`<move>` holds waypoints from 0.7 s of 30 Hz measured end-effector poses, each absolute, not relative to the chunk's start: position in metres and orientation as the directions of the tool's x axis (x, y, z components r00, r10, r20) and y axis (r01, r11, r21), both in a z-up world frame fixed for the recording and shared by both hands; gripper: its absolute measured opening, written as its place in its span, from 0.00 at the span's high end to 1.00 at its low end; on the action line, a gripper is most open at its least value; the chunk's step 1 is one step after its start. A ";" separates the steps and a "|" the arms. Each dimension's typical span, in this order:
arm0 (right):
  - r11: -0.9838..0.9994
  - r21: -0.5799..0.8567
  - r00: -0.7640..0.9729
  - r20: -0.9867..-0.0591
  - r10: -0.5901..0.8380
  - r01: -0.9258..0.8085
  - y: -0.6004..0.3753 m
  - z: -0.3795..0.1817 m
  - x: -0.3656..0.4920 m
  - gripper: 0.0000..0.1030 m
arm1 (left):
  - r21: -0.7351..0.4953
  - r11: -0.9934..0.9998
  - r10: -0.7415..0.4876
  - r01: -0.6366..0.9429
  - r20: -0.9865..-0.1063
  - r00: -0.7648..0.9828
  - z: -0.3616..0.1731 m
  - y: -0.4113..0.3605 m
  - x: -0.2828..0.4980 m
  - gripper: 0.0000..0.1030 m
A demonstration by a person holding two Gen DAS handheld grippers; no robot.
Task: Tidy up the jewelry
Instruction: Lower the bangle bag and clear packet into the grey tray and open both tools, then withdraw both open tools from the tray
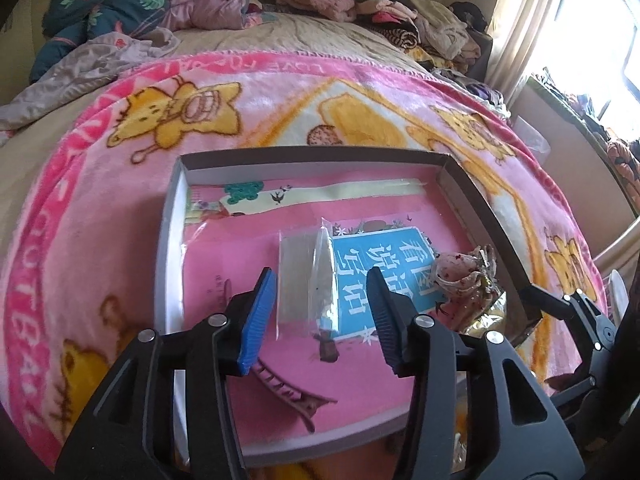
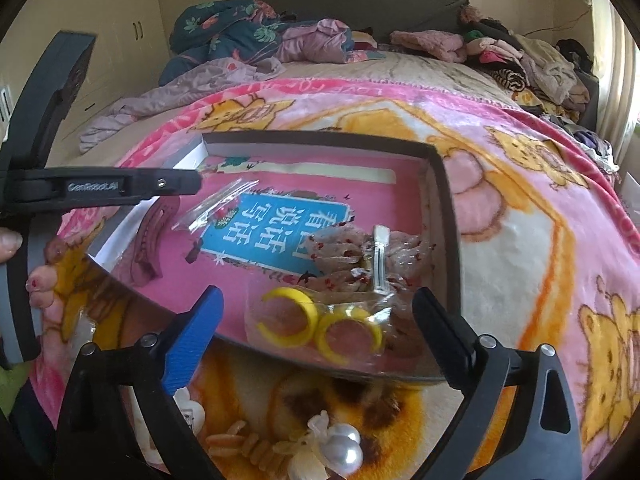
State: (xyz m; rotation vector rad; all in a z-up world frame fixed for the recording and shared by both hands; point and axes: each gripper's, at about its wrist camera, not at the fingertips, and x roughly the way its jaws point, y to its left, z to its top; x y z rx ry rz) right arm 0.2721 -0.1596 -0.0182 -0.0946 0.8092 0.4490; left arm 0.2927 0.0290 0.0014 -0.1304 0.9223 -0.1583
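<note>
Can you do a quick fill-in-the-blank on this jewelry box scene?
1. The two rings in the clear plastic bag are ____ in colour.
2. The shallow grey cardboard box sits on a ____ cartoon-bear blanket.
3. Both the left tongs and the right tongs are ____.
4. The white pearl hair accessory lies ____ the box.

Missing words: yellow; pink; open; outside

The left gripper [image 1: 322, 308] has its two blue fingers spread wide apart, with nothing held between them. The right gripper [image 2: 320, 332] is wide open too. A hand [image 2: 38, 280] with red nails holds the left gripper's handle.
</note>
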 end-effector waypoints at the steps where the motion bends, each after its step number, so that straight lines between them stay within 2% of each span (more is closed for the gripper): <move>1: 0.905 0.088 0.607 -0.714 0.348 -0.416 -0.162 -0.016 0.271 0.09 | -0.178 0.981 -0.188 0.078 -0.779 0.597 0.004 0.030 0.291 0.59; 11: 0.926 0.080 0.658 -0.681 0.321 -0.369 -0.178 0.011 0.263 0.07 | -0.161 0.986 -0.150 0.040 -0.755 0.638 0.028 0.041 0.259 0.36; 15: 0.931 0.077 0.671 -0.673 0.313 -0.357 -0.182 0.016 0.258 0.07 | -0.166 0.985 -0.148 0.034 -0.743 0.653 0.034 0.041 0.246 0.31; 17: 0.936 0.072 0.680 -0.668 0.303 -0.346 -0.187 0.019 0.254 0.07 | -0.167 0.985 -0.145 0.030 -0.737 0.661 0.037 0.041 0.239 0.24; 21: 0.942 0.069 0.695 -0.657 0.291 -0.329 -0.195 0.027 0.247 0.07 | -0.169 0.985 -0.143 0.027 -0.723 0.676 0.044 0.038 0.228 0.22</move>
